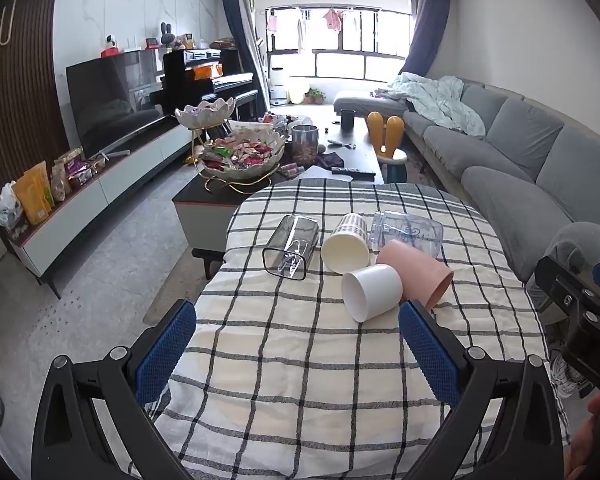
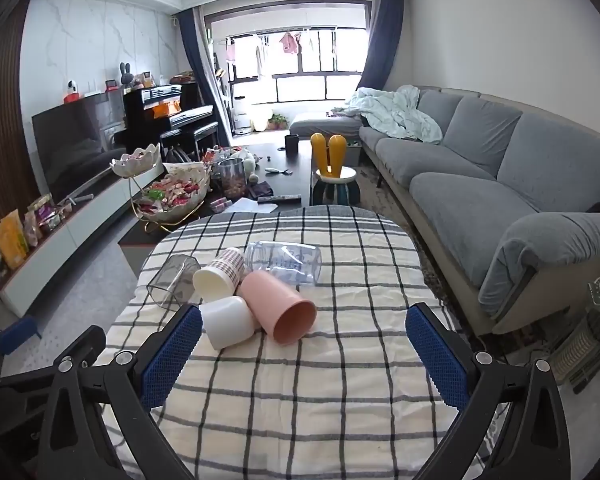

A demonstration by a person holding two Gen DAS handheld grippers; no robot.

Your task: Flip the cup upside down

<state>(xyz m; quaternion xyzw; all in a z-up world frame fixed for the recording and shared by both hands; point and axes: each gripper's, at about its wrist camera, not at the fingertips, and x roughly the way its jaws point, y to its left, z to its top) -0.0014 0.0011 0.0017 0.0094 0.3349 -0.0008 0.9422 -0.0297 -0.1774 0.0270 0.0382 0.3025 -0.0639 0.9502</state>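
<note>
Five cups are lying on their sides in a cluster on the checked cloth (image 1: 300, 360), none yet inverted. White cup (image 1: 372, 291) is lying nearest the left gripper, mouth facing 7 o'clock; it is touching the pink cup (image 1: 420, 270) at its 2 o'clock. Cream patterned cup (image 1: 346, 245) is sitting at the white cup's 11 o'clock. Smoky clear square cup (image 1: 291, 249) is lying at 9 o'clock of the cream one; clear printed cup (image 1: 408, 231) is lying at its 3 o'clock, behind the pink cup.

Left gripper (image 1: 298, 344) is hovering above the cloth with blue pads spread wide, holding nothing. Right gripper (image 2: 304, 354) is likewise hanging with fingers wide apart and nothing between them; white cup (image 2: 229, 322) is just beside its left pad (image 2: 172, 356), pink cup (image 2: 278, 306) at 12 o'clock.

Grey sofa (image 2: 480, 168) is running along 3 o'clock; coffee table (image 1: 220, 194) with snack bowl (image 1: 242, 156) is standing beyond at 11 o'clock.
</note>
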